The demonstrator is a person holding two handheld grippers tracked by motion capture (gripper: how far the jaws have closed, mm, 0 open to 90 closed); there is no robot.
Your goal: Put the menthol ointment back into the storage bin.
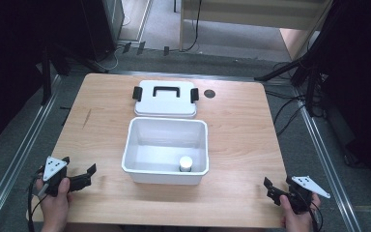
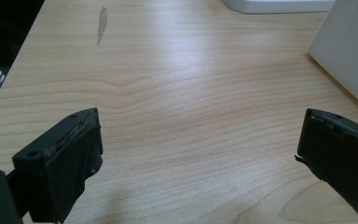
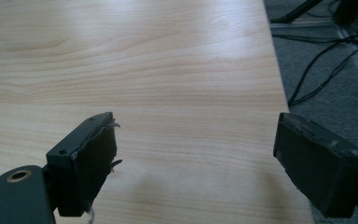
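A white plastic box (image 1: 166,129) stands open in the middle of the wooden table (image 1: 241,130). Inside it, at the near right corner, stands a small white cylinder (image 1: 186,164). The box's white lid (image 1: 165,104), with a black handle and two black side clips, lies flat just behind it. My left gripper (image 1: 81,171) rests open at the table's near left corner, empty, with the box's wall (image 2: 349,51) off to its right. My right gripper (image 1: 276,186) is open and empty at the near right corner, by the table's right edge (image 3: 279,93).
A dark round mark or hole (image 1: 209,94) is in the tabletop right of the lid. A grey streak (image 2: 102,25) marks the wood ahead of the left gripper. Cables (image 3: 321,79) and stand legs lie on the grey floor to the right.
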